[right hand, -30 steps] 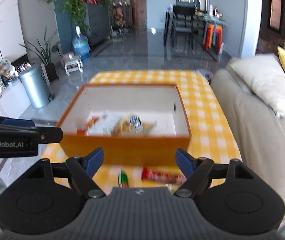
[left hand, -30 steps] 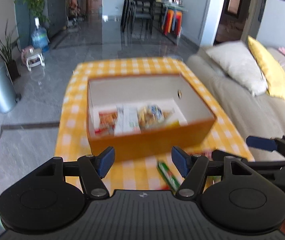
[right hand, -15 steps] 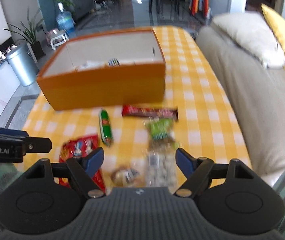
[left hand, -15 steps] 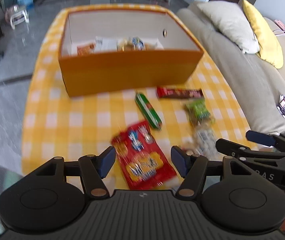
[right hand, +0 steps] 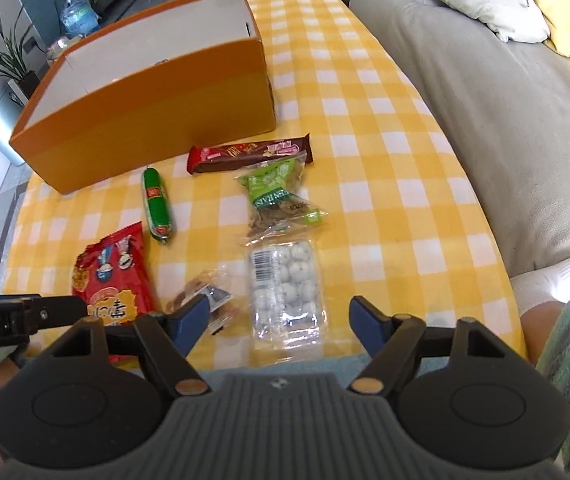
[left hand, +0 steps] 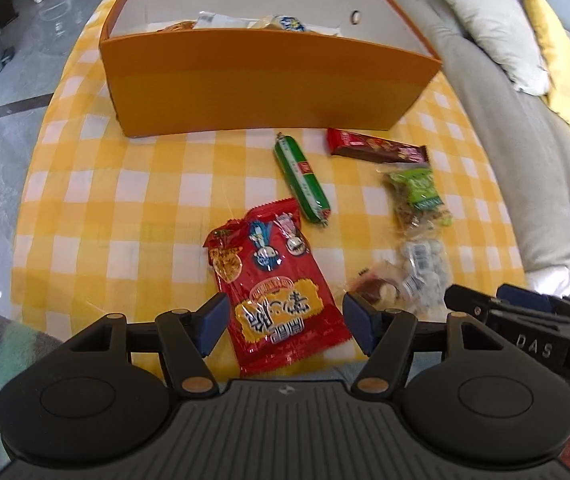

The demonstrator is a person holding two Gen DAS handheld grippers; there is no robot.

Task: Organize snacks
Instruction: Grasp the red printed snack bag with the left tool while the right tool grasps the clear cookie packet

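Within the last second both views have swung down from the room and the box [left hand: 269, 80] to the near edge of the worktop [left hand: 125, 200], so the loose snacks now fill the frames. The left hand-held gripper [left hand: 285, 322] has dropped over the red bag [left hand: 275, 280], its fingers spread with the bag's near end lying between them. The right hand-held gripper [right hand: 279, 322] is spread too, poised over the clear pack of white candies [right hand: 287, 284].

6 snacks lie outside the box: the red bag, the green sausage [left hand: 303, 176], the chocolate bar [left hand: 377, 148], the green nut pack [right hand: 275, 196], the clear pack and a small brown packet [right hand: 205, 300]. The box already holds a few.

Judging by this, both grippers are lined up for their next pick, and neither holds anything.
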